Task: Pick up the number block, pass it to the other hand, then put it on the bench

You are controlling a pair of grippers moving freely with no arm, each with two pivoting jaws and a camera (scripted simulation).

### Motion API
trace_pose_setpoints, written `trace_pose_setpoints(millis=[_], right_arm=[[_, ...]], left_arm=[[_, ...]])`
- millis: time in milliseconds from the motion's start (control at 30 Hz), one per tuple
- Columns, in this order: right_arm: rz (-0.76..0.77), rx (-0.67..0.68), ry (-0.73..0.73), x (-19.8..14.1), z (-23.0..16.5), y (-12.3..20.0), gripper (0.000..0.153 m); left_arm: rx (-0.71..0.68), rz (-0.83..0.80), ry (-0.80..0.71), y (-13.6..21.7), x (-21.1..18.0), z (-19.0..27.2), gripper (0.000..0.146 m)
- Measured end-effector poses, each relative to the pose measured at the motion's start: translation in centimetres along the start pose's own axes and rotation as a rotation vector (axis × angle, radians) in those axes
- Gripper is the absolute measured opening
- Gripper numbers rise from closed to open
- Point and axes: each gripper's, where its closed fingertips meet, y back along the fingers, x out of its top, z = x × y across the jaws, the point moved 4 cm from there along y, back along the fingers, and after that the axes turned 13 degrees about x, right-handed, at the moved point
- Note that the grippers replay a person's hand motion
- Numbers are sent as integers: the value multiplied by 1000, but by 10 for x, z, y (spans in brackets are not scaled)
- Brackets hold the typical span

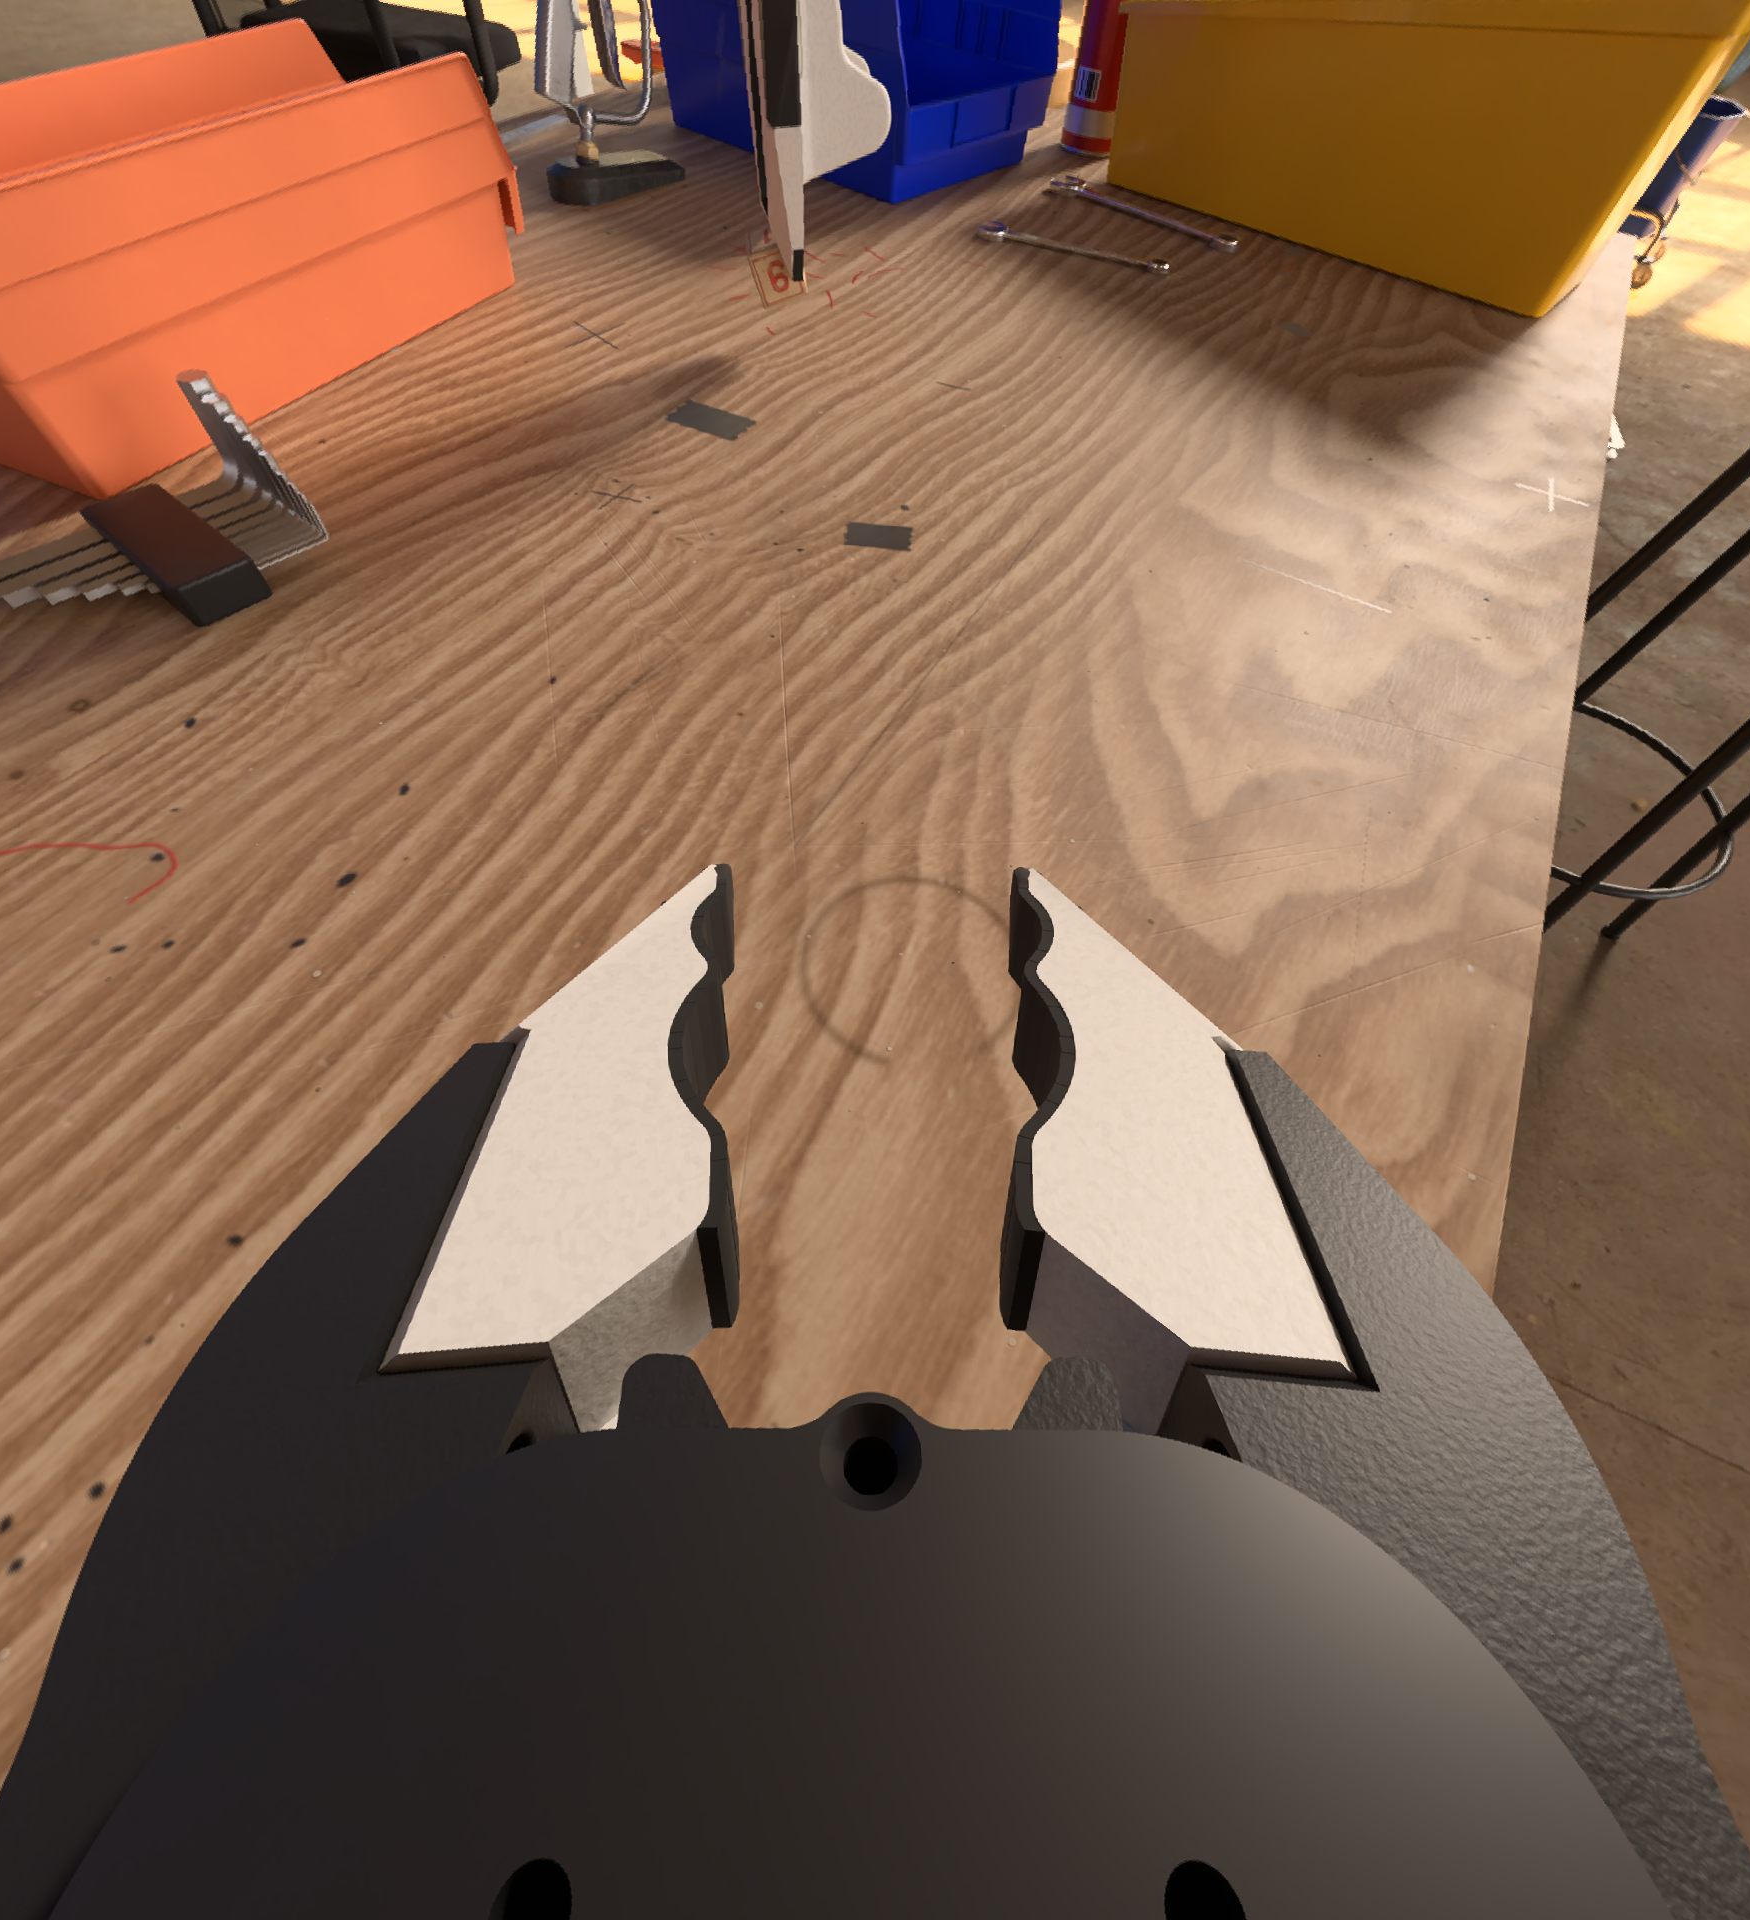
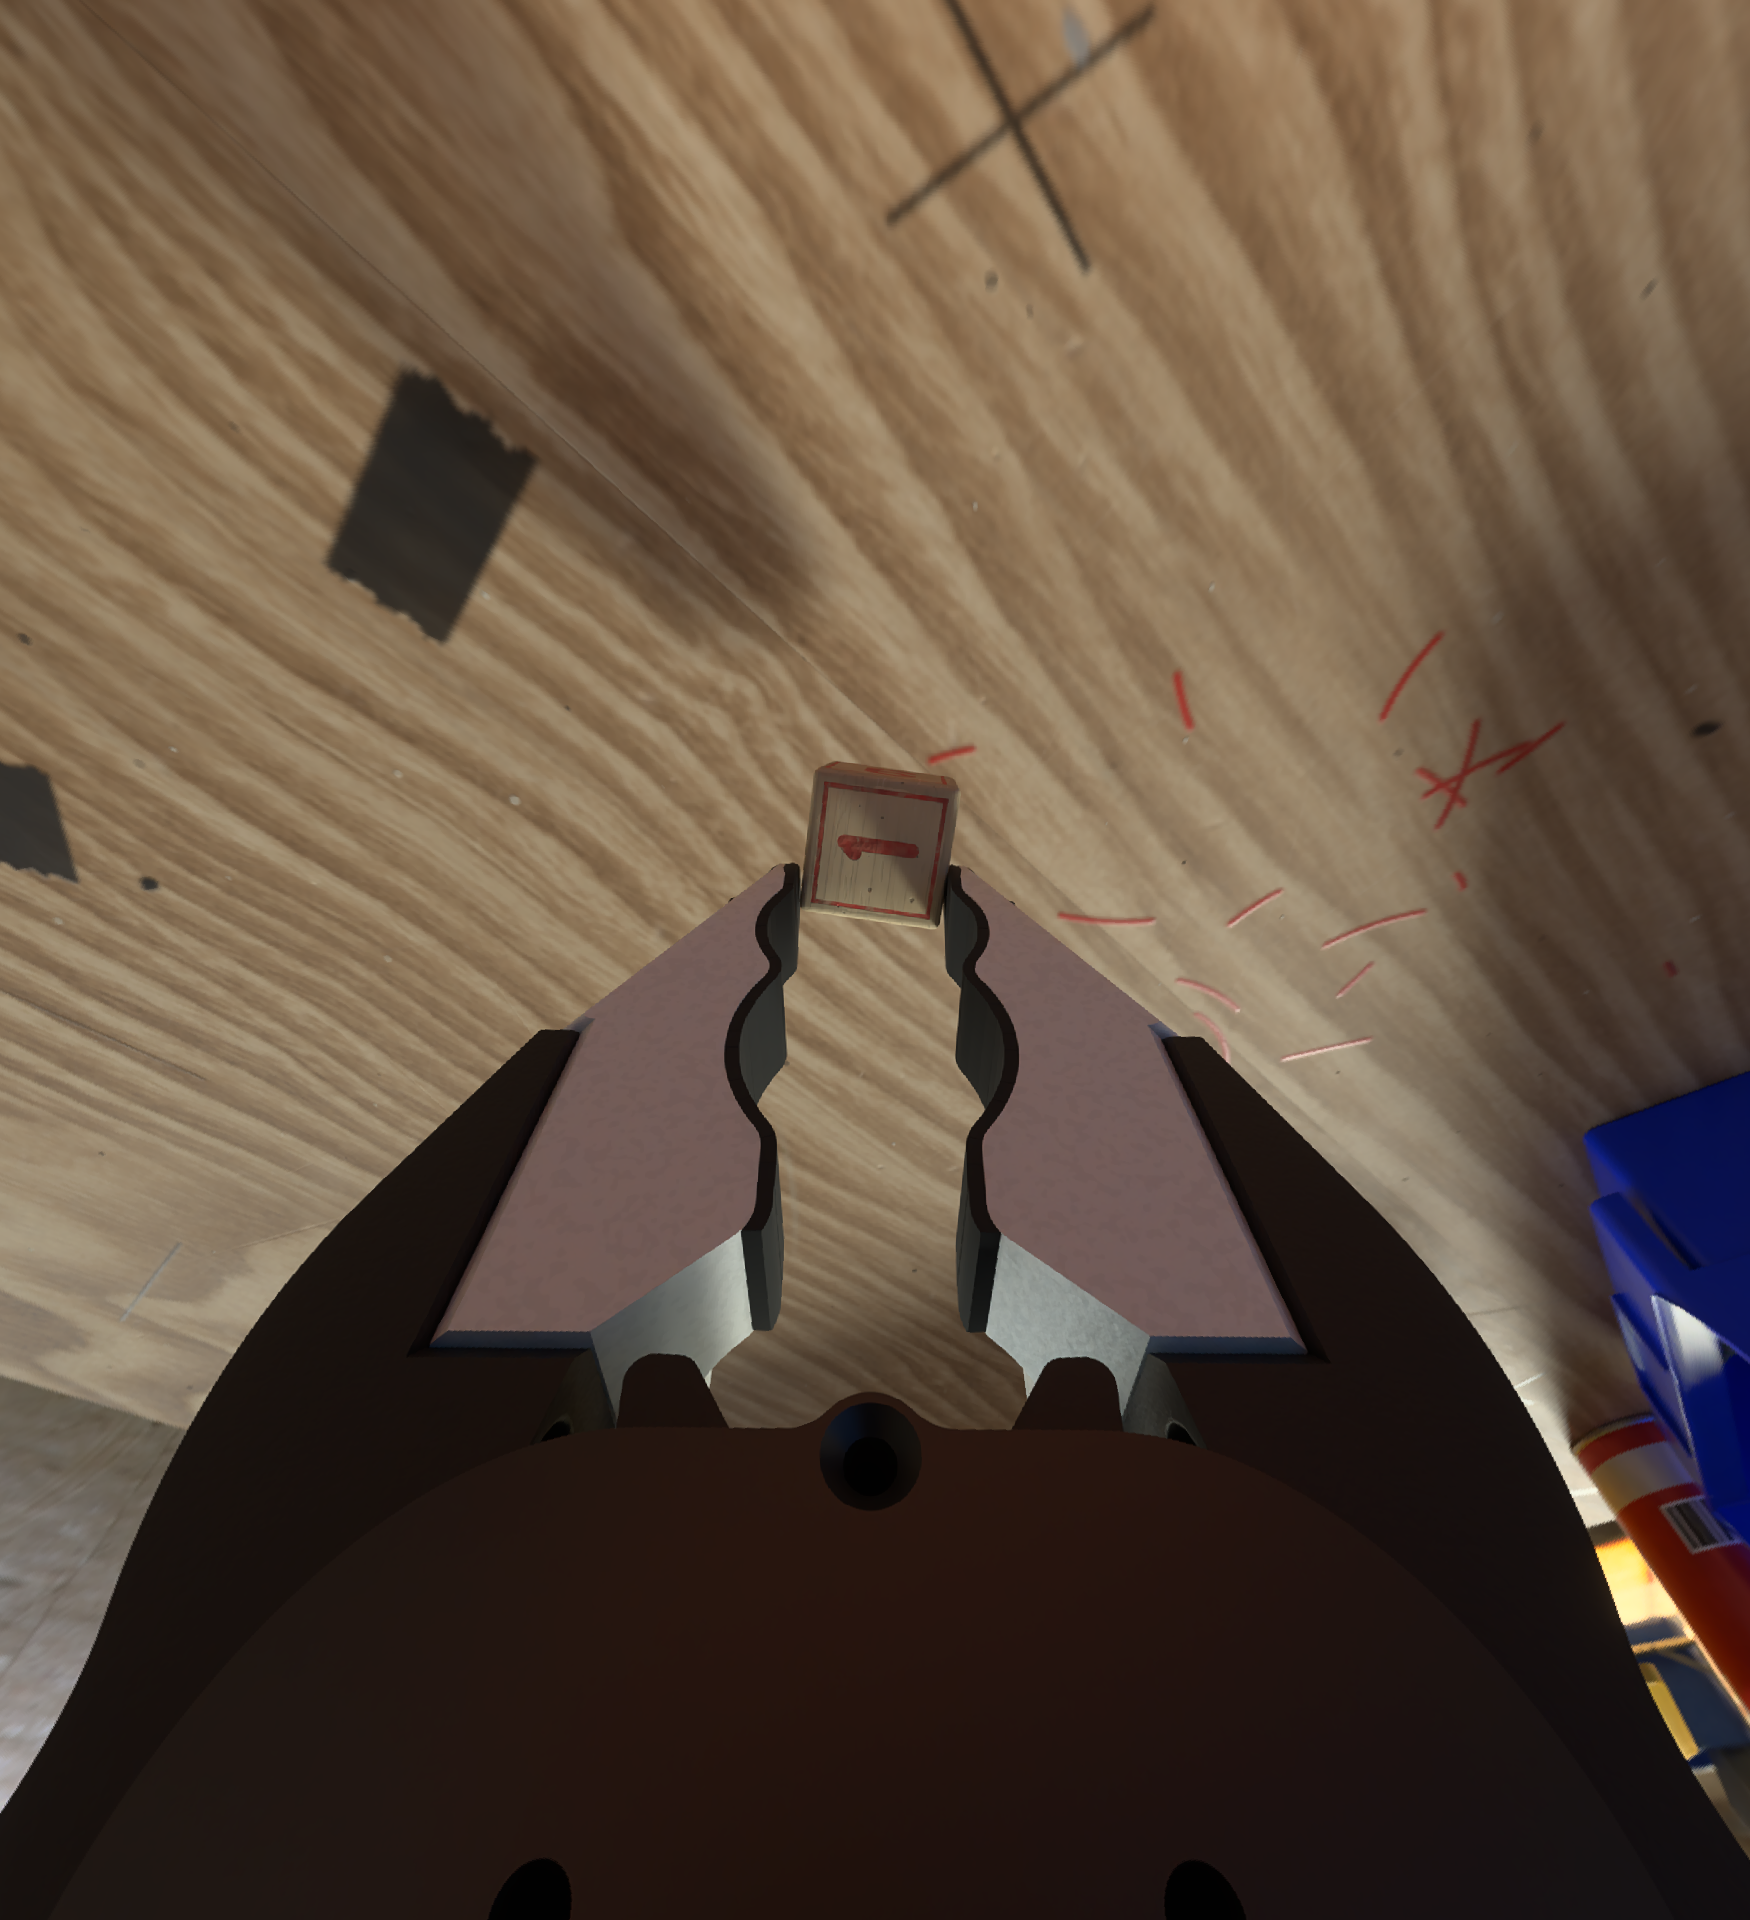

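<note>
on bench (image 2: 227, 1039), right tongs (image 2: 871, 883) gripping number block (image 2: 879, 847)

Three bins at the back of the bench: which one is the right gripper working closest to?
The blue bin, the middle one: the right gripper reaches down just before it, with the orange bin and yellow bin off to either side.

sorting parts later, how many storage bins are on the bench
3. An orange bin sits at the far left, a blue bin at the far middle behind the right claw, and a yellow bin at the far right. Others may lie outside the view.
</note>
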Motion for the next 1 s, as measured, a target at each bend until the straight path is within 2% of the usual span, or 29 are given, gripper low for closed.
trace_pose_setpoints(millis=[167,433,500,533,633,700,767,867,933,1000], right_arm=[[-50,11,-17,-11,12,-16,27],[47,-42,39,-19,9,-10,28],[191,-93,48,-20,-3,15,57],[322,-108,49,-22,-12,32,63],[844,-103,-81,-49,-45,74,65],[1108,36,-190,-77,-75,69,65],[1256,119,-216,-104,-109,47,63],[1433,-7,-191,-145,-153,18,59],[1484,-114,-208,-166,-172,5,59],[1458,-42,-189,-171,-189,-4,61]], left_arm=[[-5,-3,-4,0,-2,0,53],[-7,6,2,1,0,-1,54],[-2,9,2,2,0,-1,55],[-1,11,0,3,0,-1,56],[14,23,-7,4,-1,-2,59],[27,26,2,4,-1,-4,60],[43,27,19,5,-1,-7,60],[73,-3,50,7,2,-14,59],[55,-73,41,13,3,-22,56],[28,-154,-50,25,5,-35,56]])
